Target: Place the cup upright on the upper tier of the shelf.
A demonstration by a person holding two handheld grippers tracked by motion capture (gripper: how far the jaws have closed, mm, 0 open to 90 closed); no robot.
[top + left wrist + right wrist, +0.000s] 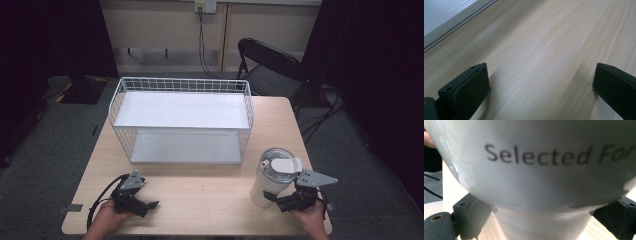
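Even overhead light brightens the table [200, 190]; darkness pools at nine and three o'clock; the close white tumbler [531, 170] blurs, faintly glaring.

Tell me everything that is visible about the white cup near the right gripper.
The white cup is a tall tumbler that narrows toward its base, with a clear lid and a white flip tab on top. It stands upright on the wooden table, at its near right part, in front of the wire basket. Dark print on its wall reads "Selected For". The right gripper has its jaws on both sides of the narrow lower part; contact is unclear.
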